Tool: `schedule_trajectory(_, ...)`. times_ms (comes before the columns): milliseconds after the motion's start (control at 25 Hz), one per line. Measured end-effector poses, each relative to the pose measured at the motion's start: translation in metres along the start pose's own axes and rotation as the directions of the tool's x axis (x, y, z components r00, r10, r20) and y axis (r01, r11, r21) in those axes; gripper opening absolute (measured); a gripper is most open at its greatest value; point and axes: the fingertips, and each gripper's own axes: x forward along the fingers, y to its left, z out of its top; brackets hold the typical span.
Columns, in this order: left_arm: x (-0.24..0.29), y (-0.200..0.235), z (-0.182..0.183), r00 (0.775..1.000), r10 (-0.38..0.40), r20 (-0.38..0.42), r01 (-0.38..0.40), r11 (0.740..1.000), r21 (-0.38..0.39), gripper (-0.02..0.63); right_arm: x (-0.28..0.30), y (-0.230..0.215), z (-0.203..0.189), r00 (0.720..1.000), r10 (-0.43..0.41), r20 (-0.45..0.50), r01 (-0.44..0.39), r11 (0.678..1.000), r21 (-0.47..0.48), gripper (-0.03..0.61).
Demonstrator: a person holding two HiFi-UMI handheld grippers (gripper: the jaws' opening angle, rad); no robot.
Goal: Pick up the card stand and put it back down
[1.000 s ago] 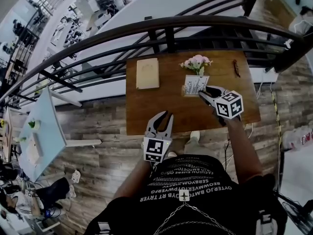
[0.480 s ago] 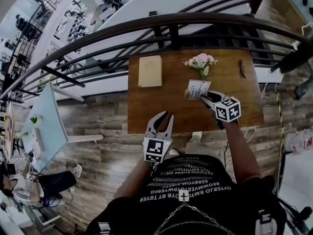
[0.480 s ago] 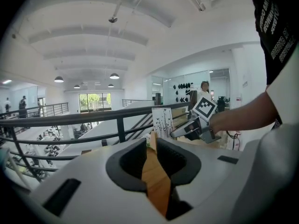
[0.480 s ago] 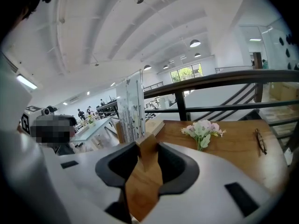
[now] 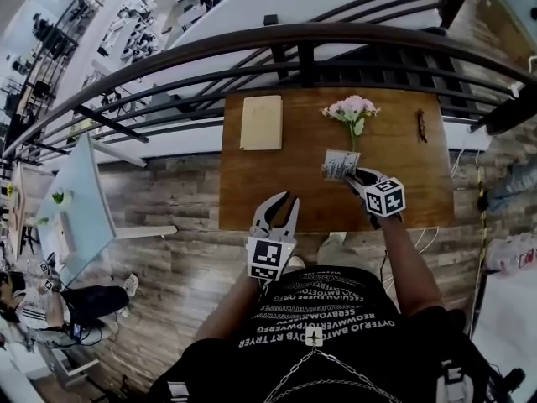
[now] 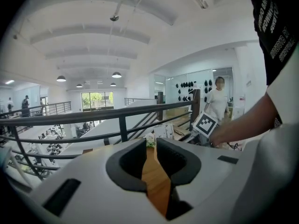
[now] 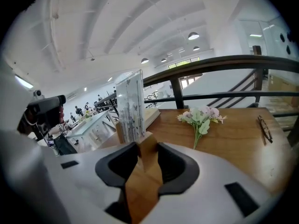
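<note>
The card stand (image 5: pixel 340 164) is a clear upright card holder on a small wooden base. My right gripper (image 5: pixel 357 176) is shut on that base, low over the wooden table (image 5: pixel 252 193). In the right gripper view the wooden base (image 7: pixel 145 149) fills the gap between the dark pads, and the card (image 7: pixel 130 105) rises just ahead. Whether the base touches the table I cannot tell. My left gripper (image 5: pixel 283 198) hovers at the table's near edge, open, with only tabletop showing between its jaws (image 6: pixel 150 158).
A tan book (image 5: pixel 261 122) lies at the table's back left. A pink flower sprig (image 5: pixel 353 112) lies behind the stand. A small dark object (image 5: pixel 422 126) rests at the back right. A black railing (image 5: pixel 302 36) runs along the far side.
My right gripper has come down toward the table with the card stand in it. The left gripper has hardly moved.
</note>
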Motion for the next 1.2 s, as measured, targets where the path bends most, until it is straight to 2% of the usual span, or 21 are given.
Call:
schedule_trajectory(840,0.019,0.017,-0.006,0.997,0.054,-0.049,-0.056,0.998,-0.039,0.087,0.062,-0.043,-0.059,0.996,-0.018,-0.09,0.018,1.0,0.0,0.144)
schedule_trajectory(1200,0.02,0.021,-0.01,0.995,0.065,-0.075,-0.068,0.997,-0.041,0.087,0.083,-0.053,-0.071,0.996,-0.042,-0.077,0.038,0.998,-0.046,0.146)
